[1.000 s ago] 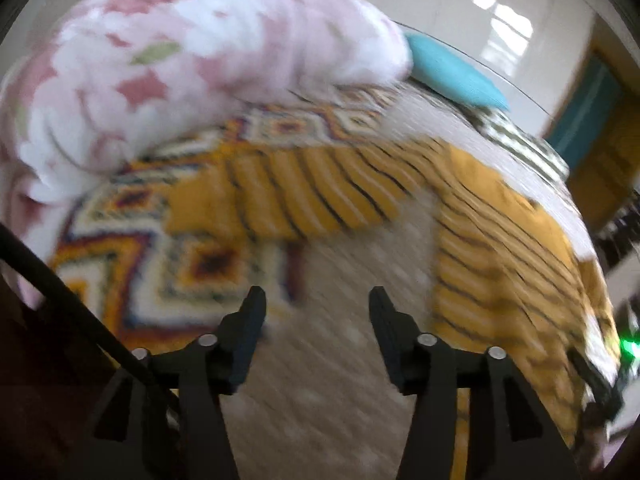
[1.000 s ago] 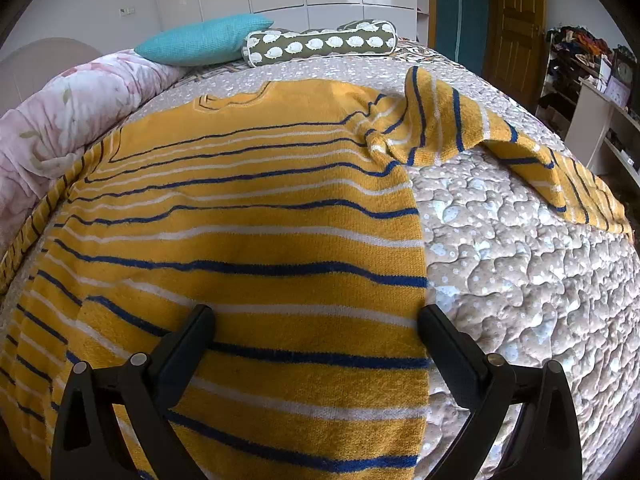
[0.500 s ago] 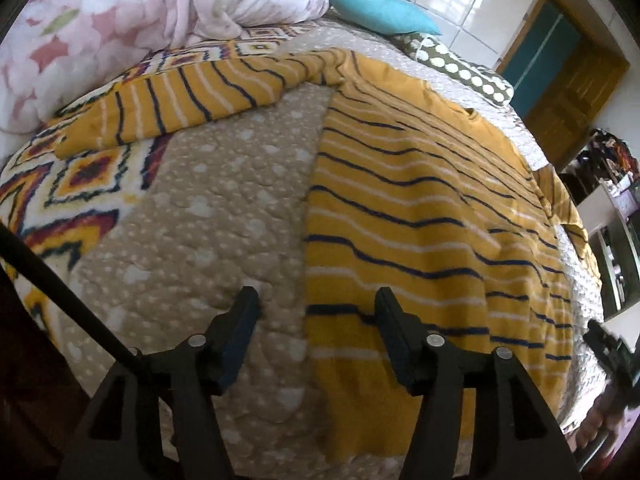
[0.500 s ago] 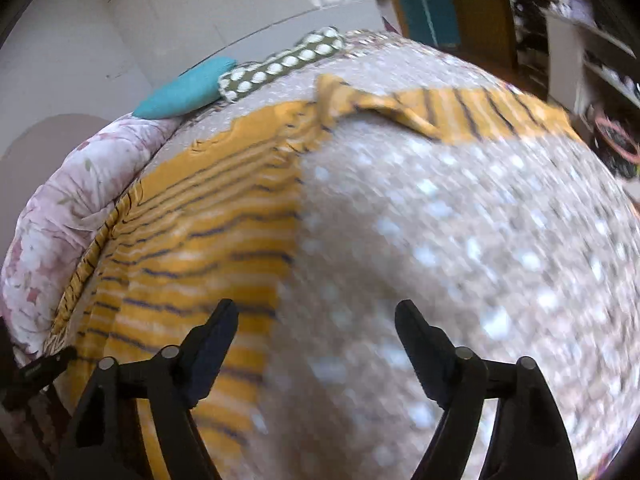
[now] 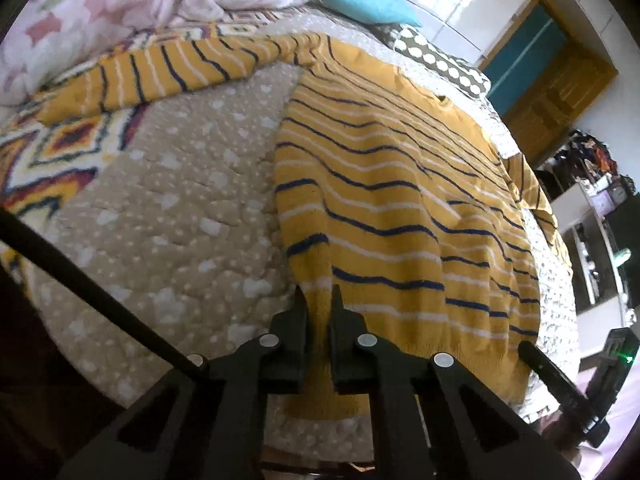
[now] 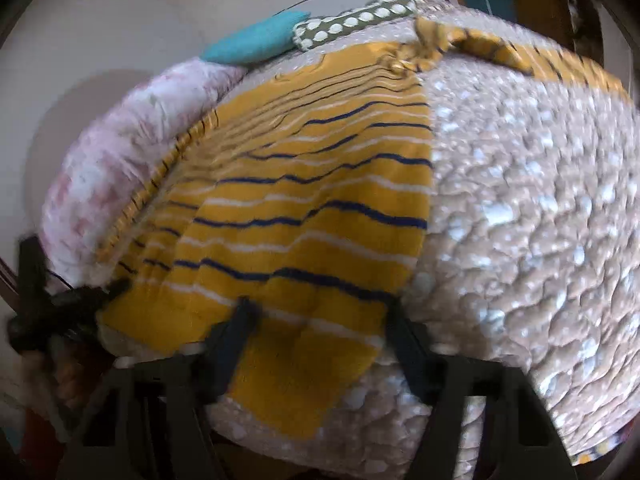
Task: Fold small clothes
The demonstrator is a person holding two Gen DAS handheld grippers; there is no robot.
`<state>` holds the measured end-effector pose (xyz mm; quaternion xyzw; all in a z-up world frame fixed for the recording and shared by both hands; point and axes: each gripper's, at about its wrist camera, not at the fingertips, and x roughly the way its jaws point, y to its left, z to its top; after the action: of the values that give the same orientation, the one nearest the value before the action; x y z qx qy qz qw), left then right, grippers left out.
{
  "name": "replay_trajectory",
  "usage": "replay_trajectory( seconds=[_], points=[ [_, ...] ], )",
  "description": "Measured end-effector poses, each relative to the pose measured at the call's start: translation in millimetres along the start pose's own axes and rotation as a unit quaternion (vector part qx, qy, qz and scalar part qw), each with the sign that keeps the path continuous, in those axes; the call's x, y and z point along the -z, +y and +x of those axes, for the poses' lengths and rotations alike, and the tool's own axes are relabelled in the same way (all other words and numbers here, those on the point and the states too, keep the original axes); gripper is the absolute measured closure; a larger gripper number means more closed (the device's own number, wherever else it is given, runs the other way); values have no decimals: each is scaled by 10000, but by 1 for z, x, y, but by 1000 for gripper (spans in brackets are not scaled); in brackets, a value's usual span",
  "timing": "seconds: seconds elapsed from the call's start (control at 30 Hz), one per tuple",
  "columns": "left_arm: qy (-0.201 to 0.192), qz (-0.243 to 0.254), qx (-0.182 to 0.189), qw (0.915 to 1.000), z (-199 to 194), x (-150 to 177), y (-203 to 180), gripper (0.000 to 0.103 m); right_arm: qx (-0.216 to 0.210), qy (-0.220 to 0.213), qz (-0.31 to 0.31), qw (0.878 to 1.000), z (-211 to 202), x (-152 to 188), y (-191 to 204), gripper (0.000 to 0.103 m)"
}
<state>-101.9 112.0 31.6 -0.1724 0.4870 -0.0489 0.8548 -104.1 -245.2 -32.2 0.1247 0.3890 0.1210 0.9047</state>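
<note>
Half a second ago the left gripper [image 5: 318, 300] hovered with its fingers spread above the hem; now they are pinched together on the lower left edge of the mustard-yellow knitted sweater with navy and white stripes [image 5: 400, 208], a narrow fold of knit caught between them. Seen from the left wrist, the sweater lies flat, chest up, across the beige quilted bedspread with pale spots [image 5: 180, 208], one sleeve stretched away toward the pink-and-white floral duvet [image 5: 120, 8] and partly over a bright geometric-patterned blanket [image 5: 60, 148]. A plain turquoise pillow [image 5: 360, 0] and an olive bolster with white dots [image 5: 436, 60] sit at the head of the bed. The right gripper [image 5: 560, 388] shows at the lower right, just beside the hem's far corner.

From the right wrist, the picture is blurred by motion. The right gripper [image 6: 320, 328] has swung back from the bare bedspread [image 6: 520, 220] to the sweater [image 6: 312, 208], and its fingers stand wide apart, straddling the lower right corner of the hem without closing on it. The other sleeve lies bunched toward the bed's far edge. The turquoise pillow [image 6: 256, 42], the bolster [image 6: 352, 24] and the duvet [image 6: 112, 152] lie beyond, and the left gripper [image 6: 68, 304] is a dark smear at the hem's left corner.
</note>
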Motion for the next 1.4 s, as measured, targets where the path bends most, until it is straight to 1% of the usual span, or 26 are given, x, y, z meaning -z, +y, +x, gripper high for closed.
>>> replay_trajectory(
  seconds=[0.03,0.07,0.1,0.13,0.17,0.2,0.23,0.27,0.37,0.4,0.43,0.47,0.5,0.53,0.6,0.67,0.73,0.83,0.93,1.0,1.17,1.23,1.3,1.33,1.37,1.4],
  points=[
    [-54,17,-35,10000,-7,2,-2,95,-196,14,91,9998,-4,1,-2,88],
    [-131,56,-62,9999,-17,3,-2,95,-360,51,219,9991,-9,2,-3,90],
    [-195,87,-69,9997,-25,6,-1,95,-415,76,242,9988,-18,3,-4,91],
    [-261,113,-32,9996,-35,8,1,95,-384,69,153,9991,-26,5,-3,91],
    [-305,107,-1,9995,-41,11,1,95,-328,72,16,9994,-33,9,-1,95],
    [-324,106,6,9994,-46,14,2,95,-267,68,-105,9996,-39,16,2,95],
    [-338,126,-58,9993,-50,17,2,96,-239,154,-152,9995,-44,16,0,96],
    [-380,187,-194,9989,-54,21,3,96,-186,195,-227,9994,-45,23,2,99],
    [-496,372,-470,9970,-66,27,3,94,24,254,-318,9992,-47,40,3,99],
    [-543,393,-518,9964,-70,27,3,88,29,232,-241,9994,-48,42,1,99],
    [-600,413,-548,9958,-74,27,3,75,4,242,-105,9997,-50,40,-5,99],
    [-691,434,-547,9952,-80,26,2,68,9,233,55,9997,-51,36,-11,98],
    [-758,442,-543,9947,-83,25,2,52,27,205,218,9995,-50,31,-18,95],
    [-834,449,-547,9940,-85,24,-1,43,43,156,381,9991,-50,29,-24,93],
    [-925,526,-602,9925,-84,22,-7,37,7,35,713,9974,-50,26,-37,79],
    [-796,659,-667,9924,-73,19,-16,36,-86,-69,957,9954,-49,26,-47,73],
    [-641,662,-691,9933,-62,17,-23,36,-139,-124,1052,9943,-52,29,-54,73],
    [-574,381,-624,9957,-52,9,-19,36,-12,-184,873,9960,-58,30,-53,72],
    [-572,-115,-567,9967,-46,-6,0,36,195,-252,619,9976,-63,21,-56,68],
    [-640,-450,-595,9952,-44,-17,20,36,278,-273,527,9979,-65,13,-52,65],
    [-804,-1161,-918,9857,-38,-45,86,36,419,-178,246,9987,-57,-19,-32,61],
    [-890,-1423,-1032,9804,-38,-56,114,35,493,-205,42,9986,-55,-31,-21,58],
    [-977,-1670,-1166,9742,-37,-68,145,35,544,-177,-77,9983,-49,-39,-4,51],
    [-996,-1799,-1210,9711,-35,-73,158,35,544,-171,-136,9983,-46,-43,0,50],
    [-1010,-1969,-1156,9683,-32,-79,175,35,549,-162,-198,9982,-42,-48,6,50],
    [-980,-2074,-1058,9676,-27,-83,186,35,558,-128,-222,9981,-38,-51,11,50]
  ],
)
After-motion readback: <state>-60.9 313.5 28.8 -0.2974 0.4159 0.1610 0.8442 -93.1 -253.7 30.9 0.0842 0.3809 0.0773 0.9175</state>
